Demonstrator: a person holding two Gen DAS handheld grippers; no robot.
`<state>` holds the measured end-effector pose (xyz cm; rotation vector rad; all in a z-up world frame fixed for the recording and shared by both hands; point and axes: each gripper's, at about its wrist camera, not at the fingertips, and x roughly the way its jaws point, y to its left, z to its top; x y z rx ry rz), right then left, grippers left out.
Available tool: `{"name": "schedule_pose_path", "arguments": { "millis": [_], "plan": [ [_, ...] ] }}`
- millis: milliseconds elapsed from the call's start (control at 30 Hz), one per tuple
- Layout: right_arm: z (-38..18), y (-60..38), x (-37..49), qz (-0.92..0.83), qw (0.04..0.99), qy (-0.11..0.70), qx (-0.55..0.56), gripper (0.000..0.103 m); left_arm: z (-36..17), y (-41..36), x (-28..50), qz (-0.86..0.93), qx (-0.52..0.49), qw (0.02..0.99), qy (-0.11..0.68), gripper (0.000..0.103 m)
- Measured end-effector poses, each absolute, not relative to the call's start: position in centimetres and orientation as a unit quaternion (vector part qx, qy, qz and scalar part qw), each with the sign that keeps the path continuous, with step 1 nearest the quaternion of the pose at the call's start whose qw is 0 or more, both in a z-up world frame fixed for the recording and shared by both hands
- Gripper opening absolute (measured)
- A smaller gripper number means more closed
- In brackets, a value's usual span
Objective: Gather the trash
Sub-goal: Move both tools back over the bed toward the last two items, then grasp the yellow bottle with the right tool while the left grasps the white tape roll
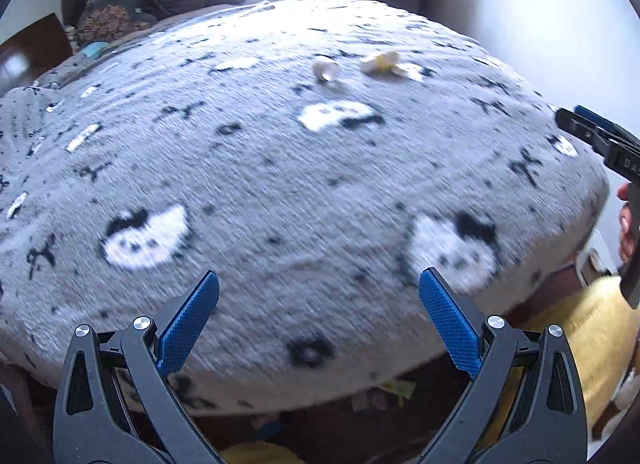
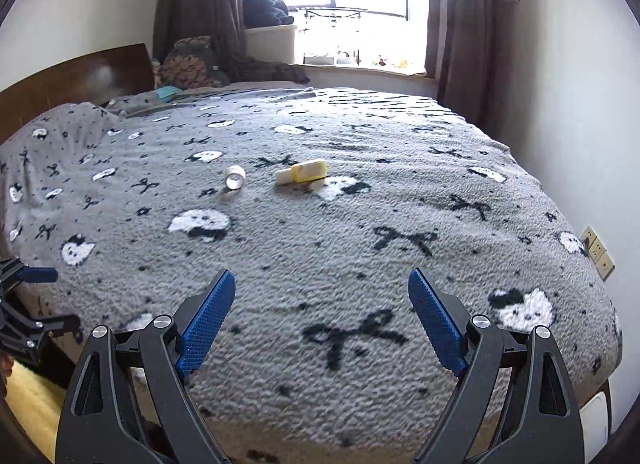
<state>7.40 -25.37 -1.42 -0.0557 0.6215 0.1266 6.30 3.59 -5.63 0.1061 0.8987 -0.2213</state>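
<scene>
Both the left tongs [image 1: 319, 316] and right tongs [image 2: 322, 314] gaped wide, empty. On the bed [image 2: 400, 264], a tape roll [image 2: 235, 177] lay just beside a yellow wrapper [image 2: 308, 171]; both looked light, the roll best pinched across its rim.

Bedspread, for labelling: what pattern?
Grey bedspread with black bows and white cat faces; right wrist view.

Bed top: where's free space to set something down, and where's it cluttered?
Free: blanket between the jaws and the tape roll and yellow packet, plus the whole right side. Crowded: the far-left corner by the headboard, piled with bedding.
</scene>
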Motion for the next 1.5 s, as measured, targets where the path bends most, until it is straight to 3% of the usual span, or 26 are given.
{"name": "schedule_pose_path", "arguments": {
  "millis": [267,633,700,1233,1300,1433,1500],
  "plan": [
    [-0.8,-24.3,14.9,0.041,0.947,0.316,-0.041,0.089,-5.5,5.5,13.4,-0.080,0.040,0.896,0.435,0.095],
    [-5.4,-20.2,27.4,0.034,0.925,0.378,-0.020,0.089,-6.4,3.4,21.2,-0.089,0.043,0.901,0.422,0.095],
    [-6.6,-20.1,29.1,0.037,0.923,0.382,-0.010,0.100,-6.6,3.4,22.2,-0.087,0.040,0.902,0.422,0.095],
    [-10.1,-16.9,36.3,0.081,0.908,0.408,-0.057,0.099,-8.5,1.2,27.0,-0.100,0.056,0.894,0.433,0.095],
    [-10.5,-16.7,36.8,0.096,0.902,0.417,-0.054,0.098,-8.5,0.6,27.4,-0.101,0.064,0.895,0.431,0.095],
    [-10.6,-16.4,37.2,0.110,0.900,0.418,-0.053,0.085,-8.5,-0.5,28.5,-0.100,0.070,0.895,0.428,0.095],
    [-10.4,-16.4,37.2,0.119,0.900,0.415,-0.050,0.085,-8.5,-1.0,29.0,-0.100,0.069,0.897,0.426,0.095]
  ]
}}
